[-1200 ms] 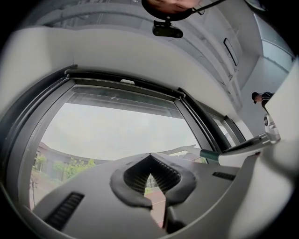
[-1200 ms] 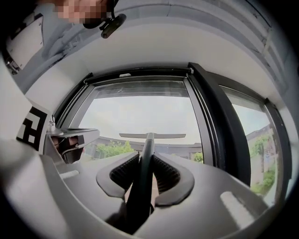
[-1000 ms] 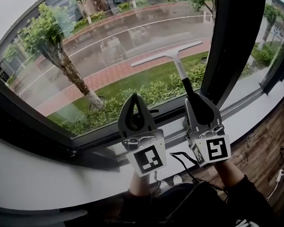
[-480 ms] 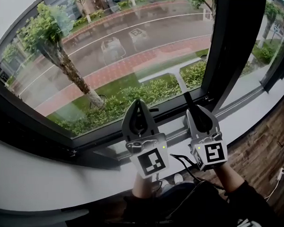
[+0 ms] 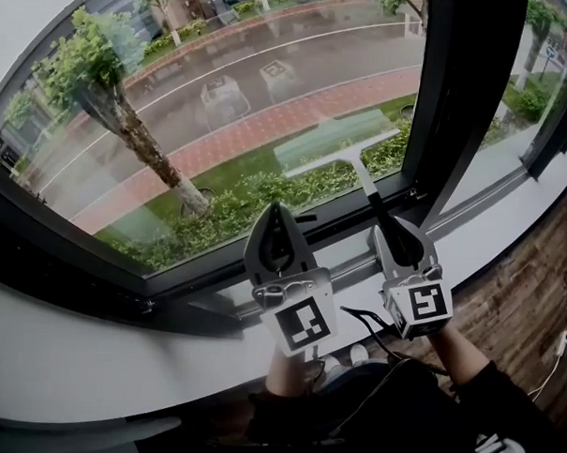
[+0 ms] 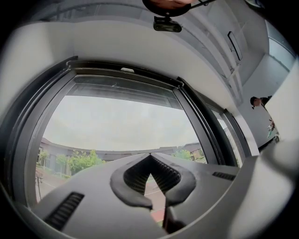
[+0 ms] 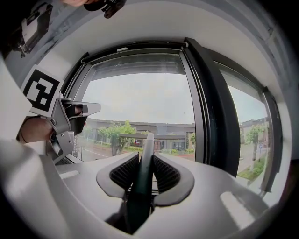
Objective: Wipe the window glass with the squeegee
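Right gripper pinches squeegee handle, shaft pointing straight ahead to the crosswise blade low on the glass near bottom frame; left gripper pressed together, empty, alongside.

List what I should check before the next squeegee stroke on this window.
1. Grip: right gripper shut on the white T-shaped squeegee by its dark handle: ok.
2. Left gripper shut, empty, clear of the blade: ok.
3. Blade flat against the clear window glass: cannot tell.
4. Blade's right end clear of the black frame post: cannot tell, very close.
5. Room for a downstroke: not ok, blade sits low, near the bottom frame.
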The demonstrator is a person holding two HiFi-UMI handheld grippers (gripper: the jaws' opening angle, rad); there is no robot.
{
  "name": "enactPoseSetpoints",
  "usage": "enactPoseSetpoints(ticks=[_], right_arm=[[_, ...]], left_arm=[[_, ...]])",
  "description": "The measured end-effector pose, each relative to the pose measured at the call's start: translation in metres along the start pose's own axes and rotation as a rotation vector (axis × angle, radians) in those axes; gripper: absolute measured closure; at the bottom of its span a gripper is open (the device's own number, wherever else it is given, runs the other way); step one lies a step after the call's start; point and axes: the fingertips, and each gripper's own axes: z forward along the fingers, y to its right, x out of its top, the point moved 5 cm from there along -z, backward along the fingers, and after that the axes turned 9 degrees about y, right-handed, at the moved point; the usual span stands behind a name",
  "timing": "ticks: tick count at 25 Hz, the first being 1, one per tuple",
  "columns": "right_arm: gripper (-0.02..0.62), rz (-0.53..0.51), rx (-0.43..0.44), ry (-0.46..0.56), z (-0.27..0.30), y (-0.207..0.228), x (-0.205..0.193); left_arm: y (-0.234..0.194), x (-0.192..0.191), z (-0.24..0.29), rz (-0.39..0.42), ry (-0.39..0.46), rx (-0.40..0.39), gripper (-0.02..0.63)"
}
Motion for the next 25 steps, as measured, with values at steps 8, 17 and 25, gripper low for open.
enactPoseSetpoints(ticks=[8,17,25], right_arm=[[0.499,-0.019,-0.001,-0.068,-0.003,0.005,-0.022],[0.499,0.015,-0.010,-0.164,-0.009,0.006,-0.053],[0.499,0.039,-0.014,-0.252,-0.013,0.013,-0.078]], left_arm=[[0.000,-0.003,-0.002,-0.009,-0.009,0.009,0.606],[-0.001,-0.007,-0.005,-0.008,-0.028,0.005,0.606],[0.001,-0.008,-0.007,-0.010,-0.031,0.012,0.606]])
